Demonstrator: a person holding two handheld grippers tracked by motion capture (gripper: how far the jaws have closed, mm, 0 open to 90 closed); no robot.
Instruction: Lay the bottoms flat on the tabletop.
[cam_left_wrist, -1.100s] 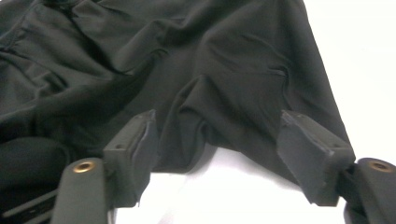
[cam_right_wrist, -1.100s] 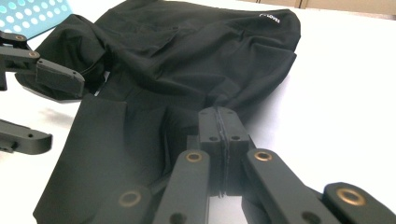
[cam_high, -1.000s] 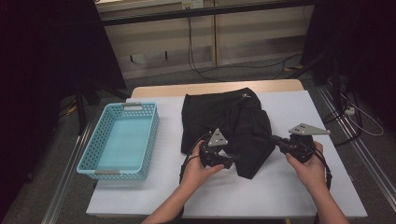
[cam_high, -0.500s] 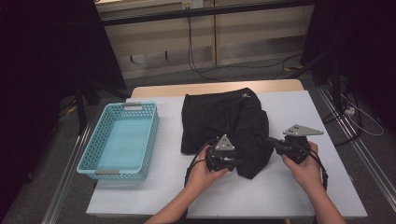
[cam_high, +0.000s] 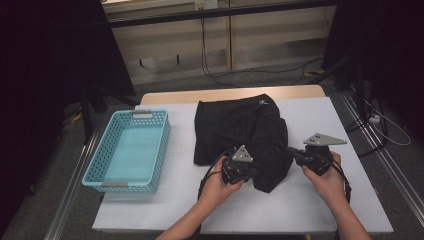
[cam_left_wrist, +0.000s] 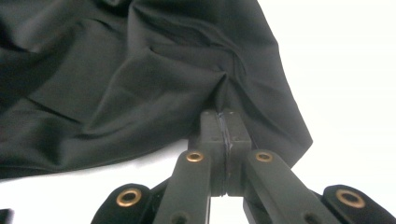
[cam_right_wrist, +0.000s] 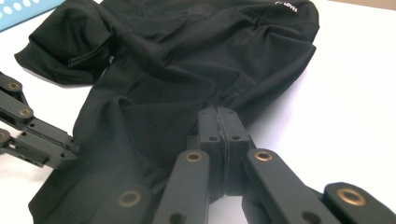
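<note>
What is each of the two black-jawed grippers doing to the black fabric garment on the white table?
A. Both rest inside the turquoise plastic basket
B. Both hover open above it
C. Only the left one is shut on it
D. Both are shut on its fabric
D: the left gripper and the right gripper each have their jaws pressed together with a pinch of the black fabric garment puckering at the tips.

The garment (cam_high: 240, 132) is plain black, with a small white logo print near its 12 o'clock edge. The basket (cam_high: 95, 167) at 9 o'clock is turquoise, its walls patterned with rows of small holes. The bench (cam_high: 310, 210) is white. Both claws, left (cam_high: 255, 171) and right (cam_high: 292, 154), are black with brass-coloured rivets and grey three-cornered top plates.
</note>
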